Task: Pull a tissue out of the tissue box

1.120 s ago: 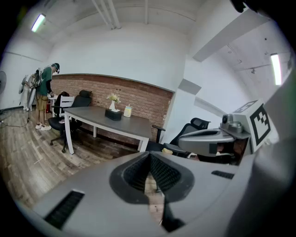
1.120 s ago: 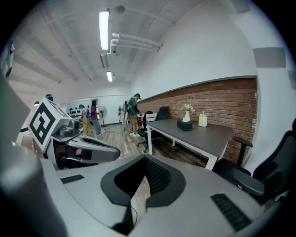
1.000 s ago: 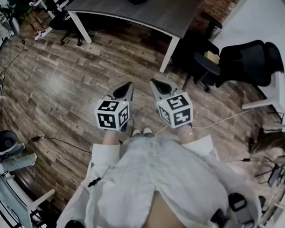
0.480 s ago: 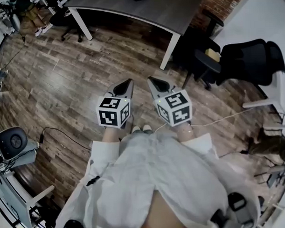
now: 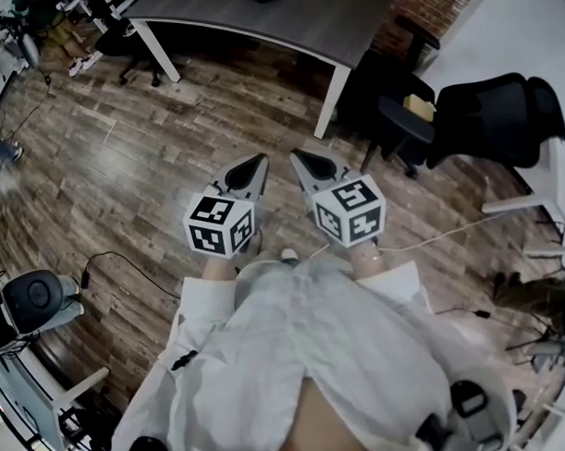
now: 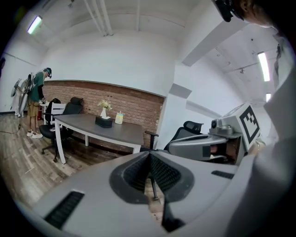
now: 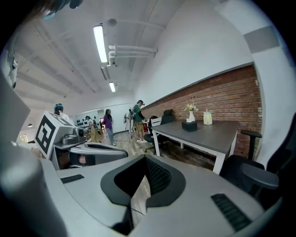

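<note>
Close in front of the person, the left gripper (image 5: 256, 164) and the right gripper (image 5: 301, 160) are held side by side above the wooden floor (image 5: 127, 168). Each has its jaws pressed together with nothing between them. Farther off stands the grey table (image 6: 125, 132), and the dark tissue box (image 6: 104, 122) sits on its top, well apart from both grippers, just beside a white vase (image 6: 103, 111) and a pale cup (image 6: 119, 118) by the brick wall (image 6: 136, 107).

White shirt (image 5: 297, 350), grey left hand-held gripper (image 5: 258, 160), grey right hand-held gripper (image 5: 298, 157), black-and-white marker cubes (image 5: 220, 225)
</note>
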Motion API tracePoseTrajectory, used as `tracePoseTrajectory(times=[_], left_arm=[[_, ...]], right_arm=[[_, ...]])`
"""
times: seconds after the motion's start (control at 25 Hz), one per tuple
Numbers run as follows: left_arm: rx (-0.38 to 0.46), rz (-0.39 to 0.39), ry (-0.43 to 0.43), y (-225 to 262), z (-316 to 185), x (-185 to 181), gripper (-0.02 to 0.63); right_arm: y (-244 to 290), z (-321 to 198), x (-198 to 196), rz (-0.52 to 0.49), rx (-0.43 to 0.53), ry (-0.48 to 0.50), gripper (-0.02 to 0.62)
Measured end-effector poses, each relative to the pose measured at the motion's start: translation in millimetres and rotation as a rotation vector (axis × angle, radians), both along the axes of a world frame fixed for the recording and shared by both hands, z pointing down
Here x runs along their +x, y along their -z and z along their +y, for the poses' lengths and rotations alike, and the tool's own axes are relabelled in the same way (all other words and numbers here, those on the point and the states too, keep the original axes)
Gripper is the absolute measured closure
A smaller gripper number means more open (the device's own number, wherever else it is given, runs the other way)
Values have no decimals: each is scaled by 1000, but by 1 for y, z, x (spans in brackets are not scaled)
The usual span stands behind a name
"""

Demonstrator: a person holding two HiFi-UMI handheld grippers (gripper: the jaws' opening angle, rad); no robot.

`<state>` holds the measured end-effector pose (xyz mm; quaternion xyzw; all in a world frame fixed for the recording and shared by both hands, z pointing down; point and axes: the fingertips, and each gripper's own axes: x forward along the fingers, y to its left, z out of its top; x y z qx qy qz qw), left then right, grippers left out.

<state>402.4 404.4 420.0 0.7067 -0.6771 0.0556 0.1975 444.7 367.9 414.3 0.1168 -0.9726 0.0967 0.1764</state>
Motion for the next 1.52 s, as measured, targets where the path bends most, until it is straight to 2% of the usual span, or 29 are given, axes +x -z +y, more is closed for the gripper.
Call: tracePoseTrajectory(times=[0.2,0.36,0.56,0.64,0.72,0.76,0.84,1.04,1.28,1.52], left_arm=[[-18,-45,76,-1,-5,-4,600],[-25,-32,90,-1,-9,-13,600],[-33,-30,91,-5,-21,-39,598],[-34,-23,80,-7,-31,-52,589],[-36,-15,66,-7,-43,-68,529],[-35,-13,62,-7,-50,-77,526],[-29,-12,60,-5,-62,-98,526],[-9,-24,41,8,-94,-162,526],[23,-22,11,18,-130,-239,526],[-18,-78,-54,2,-155,-273,526]], right_arm=[[-5,-6,8,-11,15,11,591],[-12,-14,2,-14,-15,17,591],[-10,-29,-25,-18,-11,14,591],[-7,-37,-39,-23,-2,15,589],[-4,-48,-55,-27,7,9,588],[-4,-54,-63,-25,11,3,581],[-4,-66,-81,-19,17,-8,534],[7,-103,-140,-18,50,-52,505],[18,-134,-215,-33,84,-93,499],[3,-156,-253,-8,62,-144,500]])
